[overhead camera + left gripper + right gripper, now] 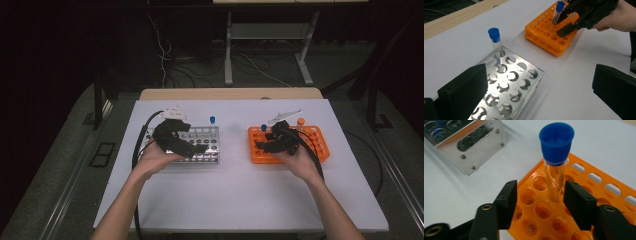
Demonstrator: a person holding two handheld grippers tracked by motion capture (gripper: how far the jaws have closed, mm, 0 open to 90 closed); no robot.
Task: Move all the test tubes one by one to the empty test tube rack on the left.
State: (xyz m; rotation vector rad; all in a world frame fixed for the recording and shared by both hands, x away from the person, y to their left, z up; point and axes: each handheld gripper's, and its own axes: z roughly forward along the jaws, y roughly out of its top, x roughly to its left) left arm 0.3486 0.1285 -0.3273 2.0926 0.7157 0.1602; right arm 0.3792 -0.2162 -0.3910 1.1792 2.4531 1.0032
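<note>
Nearest in the high view: two forearms come in from the bottom edge, each hand holding a gripper over a white table (250,200).

Left gripper (192,148) sits over the front of the metal rack (205,145), jaws spread wide, nothing between them. In the left gripper view the jaws stand well apart at both lower corners, with the rack's round holes below and between them. One blue-capped tube (496,44) stands upright in a hole at the rack's far corner, well clear of both jaws.

Right gripper (539,202) is over the near-left part of the orange rack (599,187). Jaws partly closed, flanking a second blue-capped tube (556,162) that stands in a rack hole. The tube stands just beyond the fingertips, closer to the right jaw; a gap shows on the left side, and contact on the right is not clear. No firm pinch visible.

Further back in the orange rack: an orange-capped tube (300,122) standing upright, behind the right gripper.

Racks are side by side, apart, metal on the left, orange on the right.
</note>
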